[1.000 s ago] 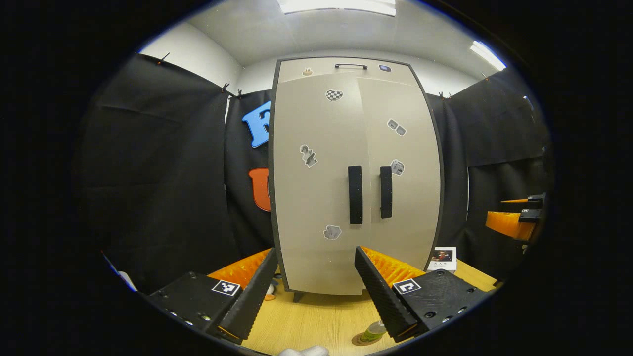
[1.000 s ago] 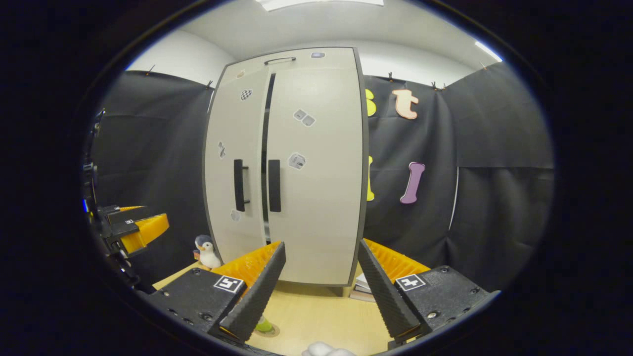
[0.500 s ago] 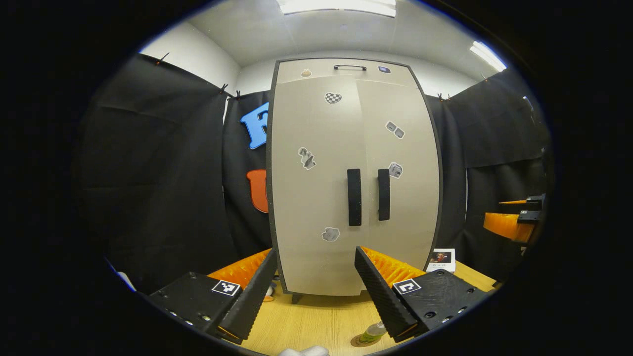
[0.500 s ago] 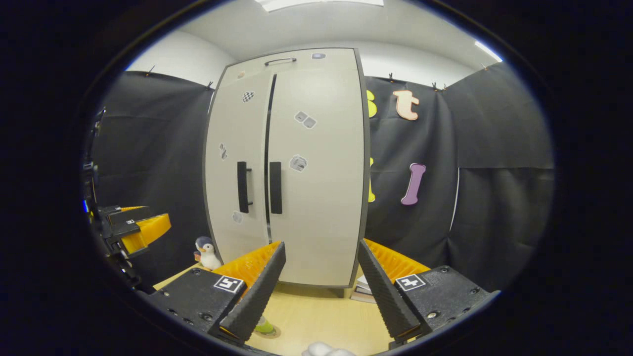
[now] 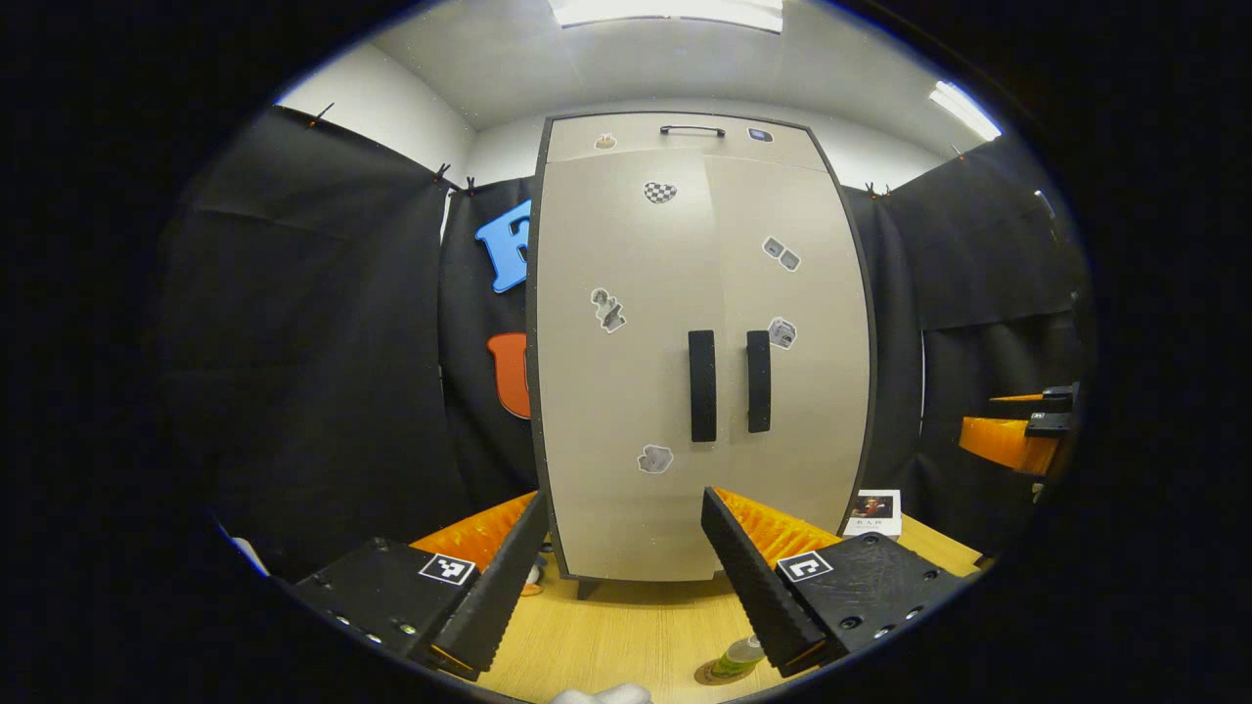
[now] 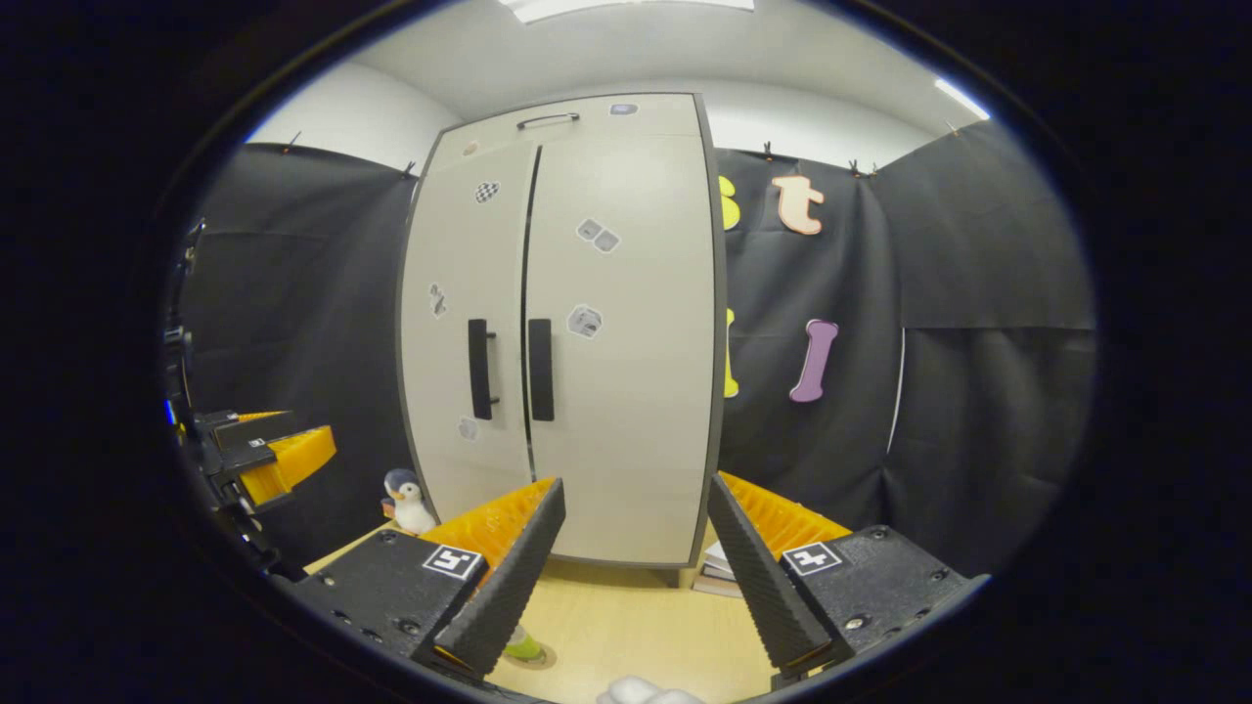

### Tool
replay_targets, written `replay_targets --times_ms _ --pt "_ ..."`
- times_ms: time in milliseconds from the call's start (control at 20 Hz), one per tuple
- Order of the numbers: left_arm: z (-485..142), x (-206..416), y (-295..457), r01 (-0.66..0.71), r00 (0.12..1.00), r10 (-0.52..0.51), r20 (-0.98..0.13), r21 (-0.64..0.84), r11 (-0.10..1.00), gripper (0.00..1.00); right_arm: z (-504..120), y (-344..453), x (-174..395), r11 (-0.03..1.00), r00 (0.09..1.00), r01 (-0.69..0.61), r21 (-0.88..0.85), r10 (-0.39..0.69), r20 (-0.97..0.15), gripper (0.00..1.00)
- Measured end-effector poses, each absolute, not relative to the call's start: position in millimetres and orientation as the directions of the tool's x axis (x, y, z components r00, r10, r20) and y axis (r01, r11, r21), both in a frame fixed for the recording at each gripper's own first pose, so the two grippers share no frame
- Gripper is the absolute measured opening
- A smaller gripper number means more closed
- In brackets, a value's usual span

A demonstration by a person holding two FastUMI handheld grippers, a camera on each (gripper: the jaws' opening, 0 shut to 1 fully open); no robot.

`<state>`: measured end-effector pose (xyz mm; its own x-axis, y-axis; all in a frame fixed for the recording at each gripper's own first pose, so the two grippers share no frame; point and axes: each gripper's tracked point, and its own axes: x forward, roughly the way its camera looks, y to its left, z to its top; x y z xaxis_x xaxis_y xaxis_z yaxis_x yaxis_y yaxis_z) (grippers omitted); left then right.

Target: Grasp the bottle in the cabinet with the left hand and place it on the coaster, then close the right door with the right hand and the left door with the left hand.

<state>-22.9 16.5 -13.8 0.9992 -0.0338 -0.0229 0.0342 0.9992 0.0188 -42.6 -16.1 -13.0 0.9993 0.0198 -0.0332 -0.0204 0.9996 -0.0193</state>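
Seemingly near its end, the task shows a tall pale cabinet (image 5: 699, 352) standing on a wooden worktop (image 5: 626, 636). In the left gripper view both doors look flush. In the right gripper view a thin dark seam runs between the left door (image 6: 469, 323) and the right door (image 6: 626, 323), so whether the left door is fully home cannot be told.

A small green bottle (image 5: 736, 657) stands on a round coaster (image 5: 716, 673) on the worktop in front of the cabinet, partly hidden behind a finger of the left gripper (image 5: 626, 577).

The left gripper is spread wide and holds nothing. The right gripper (image 6: 636, 577) is likewise spread and empty. Both hover back from the doors, touching neither.

Judging by this, the bottle step is done and door closing is all but finished. Any next move would be a light push on the left door with the left gripper.
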Motion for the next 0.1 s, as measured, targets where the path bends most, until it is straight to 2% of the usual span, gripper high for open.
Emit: replay_targets --times_ms 100 --pt "-13.4 -24.0 17.6 0.033 0.999 -0.032 -0.027 0.017 0.999 0.96 -14.3 -16.3 -41.2 1.0 0.999 -0.017 -0.018 0.016 -0.036 0.96"
